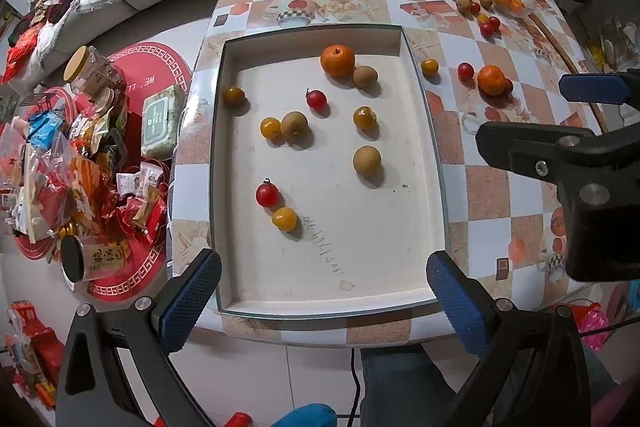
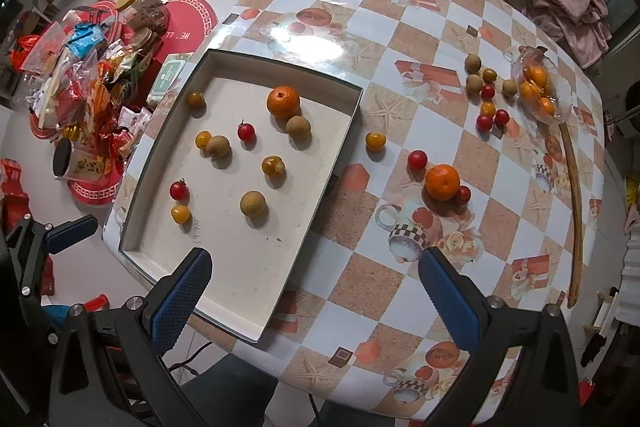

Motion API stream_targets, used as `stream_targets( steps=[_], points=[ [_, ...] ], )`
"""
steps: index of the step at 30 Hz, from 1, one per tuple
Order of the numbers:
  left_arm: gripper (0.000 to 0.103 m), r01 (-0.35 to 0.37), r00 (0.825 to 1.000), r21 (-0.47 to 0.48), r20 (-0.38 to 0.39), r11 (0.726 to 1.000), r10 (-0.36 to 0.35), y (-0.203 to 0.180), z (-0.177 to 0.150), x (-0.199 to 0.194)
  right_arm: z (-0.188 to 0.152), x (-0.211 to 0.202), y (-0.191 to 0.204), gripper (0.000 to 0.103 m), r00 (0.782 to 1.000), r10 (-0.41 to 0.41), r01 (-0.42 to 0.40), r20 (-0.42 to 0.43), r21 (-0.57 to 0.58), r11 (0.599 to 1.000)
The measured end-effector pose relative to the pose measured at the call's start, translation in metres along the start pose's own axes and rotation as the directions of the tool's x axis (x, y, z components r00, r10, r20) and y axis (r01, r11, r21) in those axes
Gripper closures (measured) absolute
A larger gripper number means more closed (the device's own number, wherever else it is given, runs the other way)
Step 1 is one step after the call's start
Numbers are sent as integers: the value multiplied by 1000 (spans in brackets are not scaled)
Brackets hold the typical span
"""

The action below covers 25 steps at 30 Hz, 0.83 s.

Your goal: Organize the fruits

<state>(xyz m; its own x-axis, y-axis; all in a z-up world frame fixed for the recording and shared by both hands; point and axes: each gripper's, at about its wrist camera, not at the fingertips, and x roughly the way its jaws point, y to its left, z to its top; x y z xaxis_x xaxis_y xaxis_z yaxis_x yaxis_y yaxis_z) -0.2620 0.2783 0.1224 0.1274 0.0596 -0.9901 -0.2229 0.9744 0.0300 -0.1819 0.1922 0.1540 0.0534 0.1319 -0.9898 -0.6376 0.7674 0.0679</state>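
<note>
Both grippers are hovering above the near table edge with jaws spread wide and nothing between them. This posture is judged to be a survey stance, giving each camera a full view before a fruit is selected.

The left gripper (image 1: 324, 287) is sitting centred over the near rim of the tray (image 1: 424, 95). The tray is lying directly ahead of it, long side running away, so every fruit inside is reachable by a straight advance. Nearest ahead and slightly left, a red tomato (image 1: 267, 195) and a yellow tomato (image 1: 284, 218) are touching. Farther ahead, an orange (image 1: 337, 60) is resting against a brown fruit (image 1: 365, 76) near the far wall.

The right gripper (image 2: 316, 291) is positioned over the tablecloth (image 2: 360, 287) beside the tray's right wall, with the tray ahead-left. This placement is judged to favour the loose fruit, which is all lying ahead-right of it. A second orange (image 2: 442, 182) is closest, with a small red tomato touching its right side. A yellow tomato (image 2: 375, 141) is sitting just beside the tray wall. Well beyond, a cluster of small fruits is gathered next to a clear bag (image 2: 540, 91) holding oranges.

About ten fruits are in the tray; roughly as many are outside it, so the sorting is judged about half complete.
</note>
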Motion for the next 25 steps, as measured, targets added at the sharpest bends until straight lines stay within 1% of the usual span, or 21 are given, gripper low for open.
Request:
stream_targets(
  steps=[18,20,23,25],
  points=[
    [0,-7,1000,4,-29,1000,7,1,0,8,1,9,7,0,1000,2,-2,-9,-13,1000],
    [0,-8,1000,3,-27,1000,8,1,0,8,1,9,7,0,1000,2,-2,-9,-13,1000],
    [0,-19,1000,10,-2,1000,19,0,0,6,1,10,7,0,1000,2,-2,-9,-13,1000],
    [0,-10,1000,9,-4,1000,10,1,0,5,1,10,7,0,1000,4,-4,-9,-13,1000]
  ],
)
